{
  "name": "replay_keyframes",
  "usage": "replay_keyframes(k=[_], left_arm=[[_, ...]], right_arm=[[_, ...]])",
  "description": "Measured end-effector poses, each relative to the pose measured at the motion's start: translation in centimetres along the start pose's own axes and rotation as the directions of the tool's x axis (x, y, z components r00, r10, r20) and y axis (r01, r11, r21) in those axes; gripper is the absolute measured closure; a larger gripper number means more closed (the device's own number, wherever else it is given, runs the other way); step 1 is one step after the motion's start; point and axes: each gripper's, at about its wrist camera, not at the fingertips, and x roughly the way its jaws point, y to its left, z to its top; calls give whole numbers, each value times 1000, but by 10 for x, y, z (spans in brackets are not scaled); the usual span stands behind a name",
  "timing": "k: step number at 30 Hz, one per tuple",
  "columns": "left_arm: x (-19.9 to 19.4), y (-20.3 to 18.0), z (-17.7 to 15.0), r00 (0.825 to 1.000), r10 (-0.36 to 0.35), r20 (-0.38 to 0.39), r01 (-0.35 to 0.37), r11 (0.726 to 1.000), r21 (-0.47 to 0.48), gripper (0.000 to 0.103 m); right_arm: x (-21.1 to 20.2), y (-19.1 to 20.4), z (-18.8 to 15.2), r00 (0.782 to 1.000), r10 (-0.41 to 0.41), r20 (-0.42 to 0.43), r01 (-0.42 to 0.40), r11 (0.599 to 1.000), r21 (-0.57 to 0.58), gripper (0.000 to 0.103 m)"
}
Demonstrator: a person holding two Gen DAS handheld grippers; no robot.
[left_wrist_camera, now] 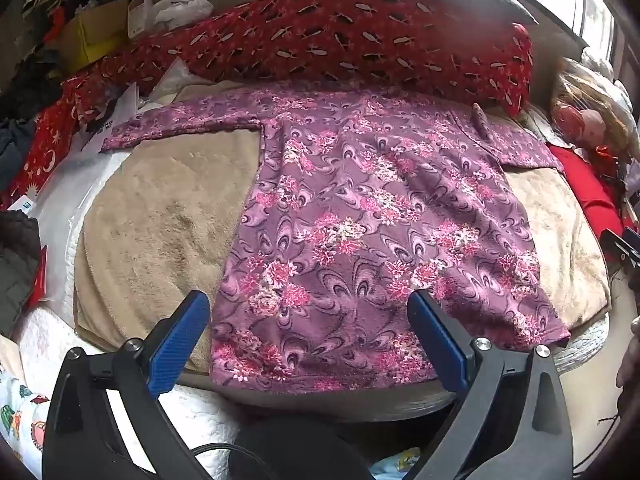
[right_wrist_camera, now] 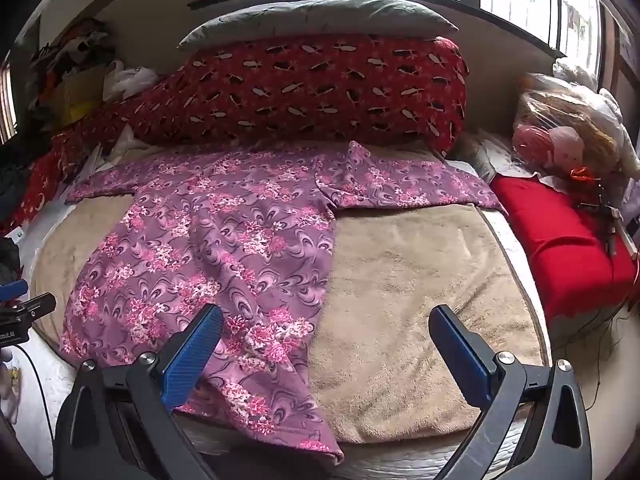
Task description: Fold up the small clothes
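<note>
A purple floral long-sleeved top (left_wrist_camera: 360,216) lies spread flat on a beige fleece blanket (left_wrist_camera: 160,220), sleeves out to both sides, hem toward me. My left gripper (left_wrist_camera: 308,320) is open and empty, hovering over the hem. The top also shows in the right wrist view (right_wrist_camera: 224,248). My right gripper (right_wrist_camera: 326,336) is open and empty above the top's right hem corner and the beige blanket (right_wrist_camera: 420,300). The left gripper's tip (right_wrist_camera: 16,292) shows at the left edge there.
A long red patterned pillow (right_wrist_camera: 304,88) and a grey pillow (right_wrist_camera: 320,16) lie behind the top. A red cloth (right_wrist_camera: 568,240) and bagged items (right_wrist_camera: 560,128) sit at the right. Boxes and clutter (left_wrist_camera: 88,32) pile at the far left. Windows are behind.
</note>
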Motion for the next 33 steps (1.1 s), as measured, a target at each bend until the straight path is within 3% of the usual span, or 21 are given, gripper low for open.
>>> replay_keyframes(k=[19,27,33], left_arm=[[6,-8,12,1000,-23,-11,24,1000,5,3],[-7,-8,11,997,-7,73,6,1000,16,3],[-8,-14,0,998,-19,58,17,999,28,3]], right_arm=[[14,-5,0,1000,9,-17,-9,999,34,1],[11,-5,0,999,41,-6,-40,998,54,1],[3,-2,-2,998,61,-9,-61,996,64,1]])
